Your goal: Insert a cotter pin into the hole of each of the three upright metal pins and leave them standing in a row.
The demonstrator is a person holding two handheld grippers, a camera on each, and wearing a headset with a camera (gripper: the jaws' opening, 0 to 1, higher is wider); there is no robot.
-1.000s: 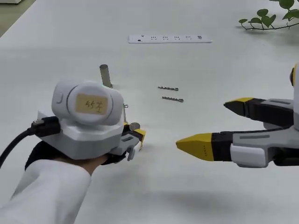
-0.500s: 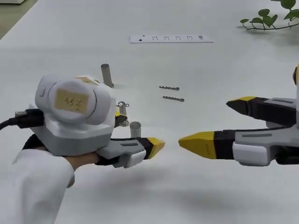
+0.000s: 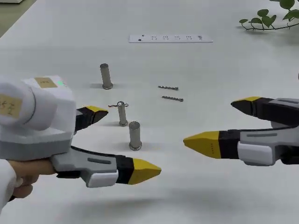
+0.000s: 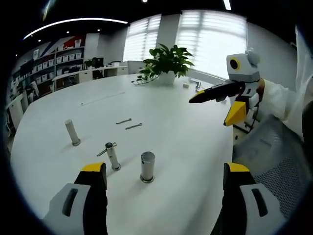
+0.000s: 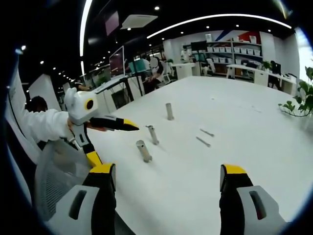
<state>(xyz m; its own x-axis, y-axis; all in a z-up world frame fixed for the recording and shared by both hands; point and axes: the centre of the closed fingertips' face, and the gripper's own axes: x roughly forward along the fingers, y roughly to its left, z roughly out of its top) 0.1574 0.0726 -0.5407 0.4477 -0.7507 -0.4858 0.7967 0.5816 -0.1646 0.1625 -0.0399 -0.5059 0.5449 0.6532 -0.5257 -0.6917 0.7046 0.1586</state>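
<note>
Steel pins, three of them, are standing upright in a slanting row on the white bench (image 3: 224,65), left of its middle. We are logging the far pin (image 3: 106,76) as standing alone, well apart from the other two. Of the three, only the middle pin (image 3: 122,115) is carrying a cotter pin (image 3: 115,105), which is passing through its top with the looped end sticking out toward the left edge of the bench. The near pin (image 3: 135,136) is standing just beside the middle one, toward the near edge.

We are seeing a loose cotter pin (image 3: 167,87) and a second loose cotter pin (image 3: 172,98) lying flat, close together and roughly parallel, to the right of the row.

The left tongs (image 3: 133,141) are hovering over the near left part of the bench, jaws spread wide and gripping nothing. In the left gripper view the middle and near pins are sitting ahead, between the jaws. A hand (image 3: 23,173) is gripping the body of the left tongs.

The right tongs (image 3: 208,122) are reaching in from the right edge, released and empty, with their tips pointing toward the row.

A power strip (image 3: 170,38) is lying toward the far edge, and plant leaves (image 3: 273,16) are showing at the far right corner.
</note>
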